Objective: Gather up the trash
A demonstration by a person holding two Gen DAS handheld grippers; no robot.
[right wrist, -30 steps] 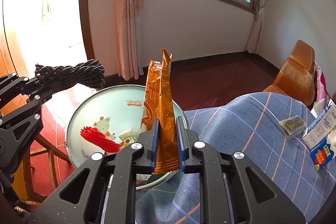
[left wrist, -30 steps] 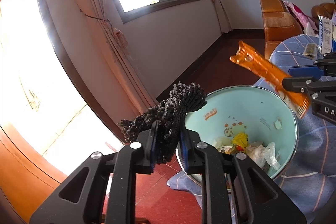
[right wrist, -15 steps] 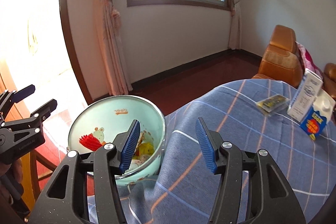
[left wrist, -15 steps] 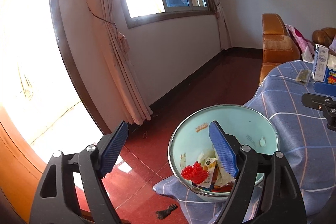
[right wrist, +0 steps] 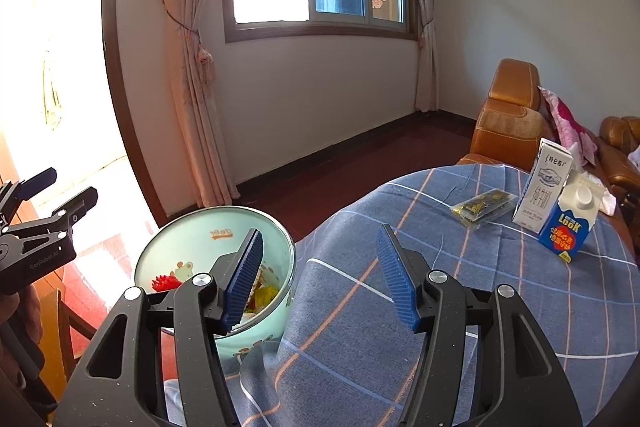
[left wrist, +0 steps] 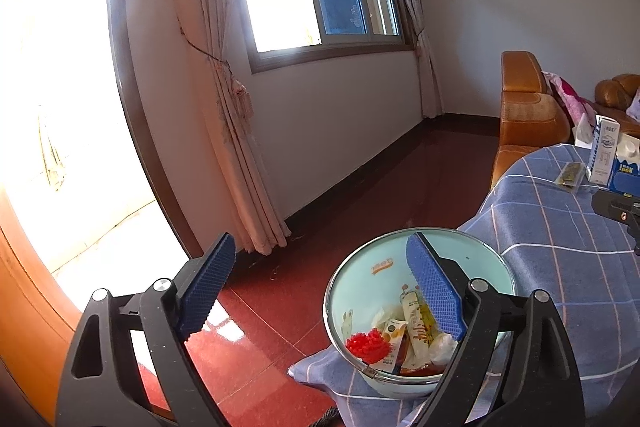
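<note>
Your left gripper (left wrist: 320,291) is spread wide with nothing between its blue pads (left wrist: 208,287). It hangs over the red floor (left wrist: 360,195) beside the table edge, and its right pad sits in front of the bin's opening. In the right wrist view, this gripper (right wrist: 60,187) shows at the far left, beyond the bin.

The trash bin (left wrist: 416,255), a pale green pail with cartoon prints, stands against the edge of the table with the cloth bunched around its base. It holds the collected trash: a red spiky piece (left wrist: 368,345), several small wrappers (left wrist: 414,323) and something yellow (right wrist: 266,295). Seen from the right wrist, the bin (right wrist: 208,227) lies at lower left, partly behind your right gripper's left pad.

Your right gripper (right wrist: 320,283) is also wide apart and empty, held above the blue checked tablecloth (right wrist: 460,287) just right of the bin. Only its tip (left wrist: 616,205) reaches into the left wrist view at the right edge.

Further right on the cloth, well apart from the bin, lies a small dark packet (right wrist: 482,207). Just beside it stands a white milk carton (right wrist: 546,187), touching or nearly touching a blue carton (right wrist: 568,227) with a white cap. Behind the table is a brown leather sofa (right wrist: 508,115) with pink fabric draped on it.
</note>
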